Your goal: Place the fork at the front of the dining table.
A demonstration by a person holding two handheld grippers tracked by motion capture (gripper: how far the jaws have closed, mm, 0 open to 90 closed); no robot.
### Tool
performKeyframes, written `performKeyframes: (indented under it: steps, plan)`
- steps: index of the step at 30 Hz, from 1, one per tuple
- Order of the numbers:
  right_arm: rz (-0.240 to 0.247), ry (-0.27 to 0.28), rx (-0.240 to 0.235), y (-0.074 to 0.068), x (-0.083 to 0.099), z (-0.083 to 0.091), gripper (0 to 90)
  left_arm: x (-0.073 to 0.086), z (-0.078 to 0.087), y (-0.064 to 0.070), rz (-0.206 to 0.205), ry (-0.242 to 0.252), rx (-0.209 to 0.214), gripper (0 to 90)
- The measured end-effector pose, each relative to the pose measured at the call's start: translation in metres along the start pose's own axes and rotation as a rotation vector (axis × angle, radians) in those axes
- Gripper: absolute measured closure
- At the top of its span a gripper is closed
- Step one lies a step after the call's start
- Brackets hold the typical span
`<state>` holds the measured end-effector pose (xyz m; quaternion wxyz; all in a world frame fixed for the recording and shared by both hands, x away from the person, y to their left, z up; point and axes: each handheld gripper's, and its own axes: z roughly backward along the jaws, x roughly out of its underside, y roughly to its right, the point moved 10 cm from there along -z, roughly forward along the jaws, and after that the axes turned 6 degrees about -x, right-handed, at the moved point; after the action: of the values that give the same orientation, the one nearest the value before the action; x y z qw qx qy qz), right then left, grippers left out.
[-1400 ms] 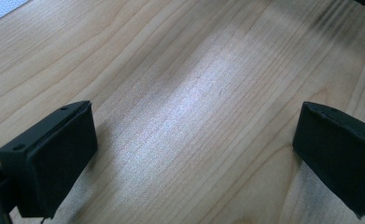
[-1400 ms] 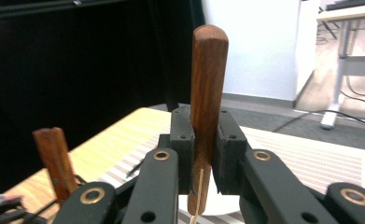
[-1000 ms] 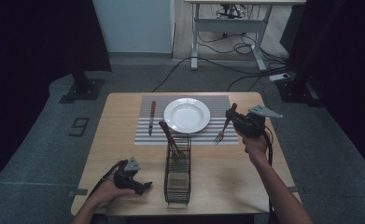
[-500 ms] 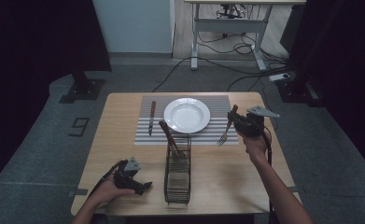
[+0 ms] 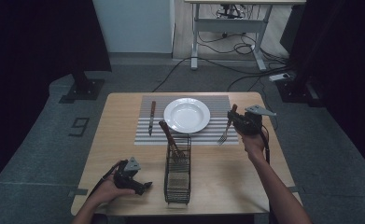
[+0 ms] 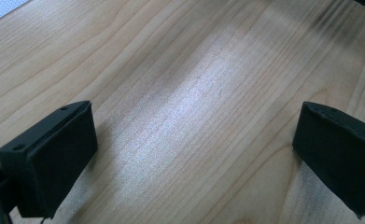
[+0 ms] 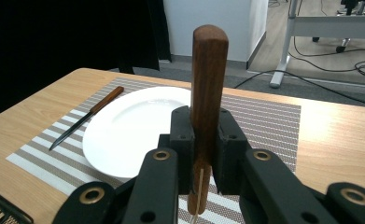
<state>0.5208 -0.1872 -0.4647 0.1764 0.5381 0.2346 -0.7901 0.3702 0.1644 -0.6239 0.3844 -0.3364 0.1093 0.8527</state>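
Right gripper (image 5: 236, 122) clamped on a wooden-handled fork (image 5: 226, 128), held tines-down over the striped placemat (image 5: 217, 105) just beside the white plate (image 5: 186, 115), left gripper (image 5: 134, 183) spread open, low over the bare table (image 5: 119, 126)
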Motion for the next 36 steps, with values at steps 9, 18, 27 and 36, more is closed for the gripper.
performKeyframes:
  steps: [9, 18, 27, 36]
  plan:
    - [0.014, -0.008, 0.021, 0.001, 0.002, -0.011, 80.3, 0.000, 0.000, 0.000, 0.000, 0.000, 0.001, 0.0]
    - [0.028, -0.018, 0.059, 0.008, 0.004, -0.020, 80.4, 0.000, 0.000, 0.000, 0.000, 0.000, 0.001, 0.0]
    - [0.047, -0.035, 0.087, 0.013, 0.008, -0.032, 80.4, 0.000, 0.000, 0.000, -0.001, 0.000, 0.001, 0.0]
    - [0.068, -0.043, 0.099, 0.013, 0.011, -0.042, 80.4, 0.000, 0.000, 0.000, -0.001, 0.000, 0.002, 0.0]
